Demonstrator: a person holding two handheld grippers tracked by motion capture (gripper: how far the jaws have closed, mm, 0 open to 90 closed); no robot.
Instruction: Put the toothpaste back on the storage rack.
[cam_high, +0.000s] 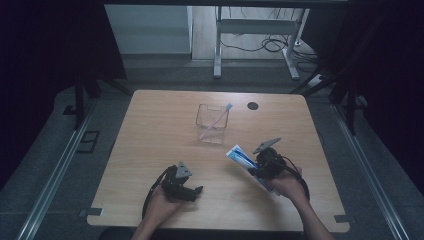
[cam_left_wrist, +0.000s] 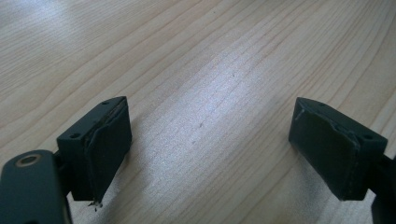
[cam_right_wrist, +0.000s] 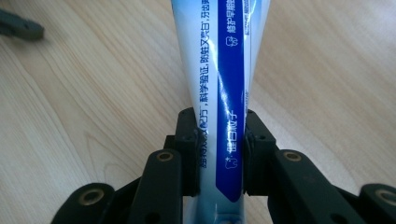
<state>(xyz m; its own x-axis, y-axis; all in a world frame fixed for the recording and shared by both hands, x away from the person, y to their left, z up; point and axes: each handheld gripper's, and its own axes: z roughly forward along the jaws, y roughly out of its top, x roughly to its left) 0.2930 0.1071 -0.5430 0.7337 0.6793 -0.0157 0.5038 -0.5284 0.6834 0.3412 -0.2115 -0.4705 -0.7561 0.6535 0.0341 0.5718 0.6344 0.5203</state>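
Your right gripper (cam_right_wrist: 219, 154) fingers pinch the soft, light toothpaste tube (cam_right_wrist: 219, 70) mid-body; squeeze gently. Left gripper (cam_left_wrist: 208, 144) fingers spread, empty.

glossy plastic toothpaste tube (cam_right_wrist: 219, 93); matt wood-grain table (cam_high: 165, 150); clear plastic holder (cam_high: 211, 122); matt black right gripper (cam_right_wrist: 219, 154).

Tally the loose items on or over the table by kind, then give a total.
Toothpaste tube: 1, clamped in the right gripper
Toothbrush: 1, standing in the container
Clear plastic container: 1
Total: 3
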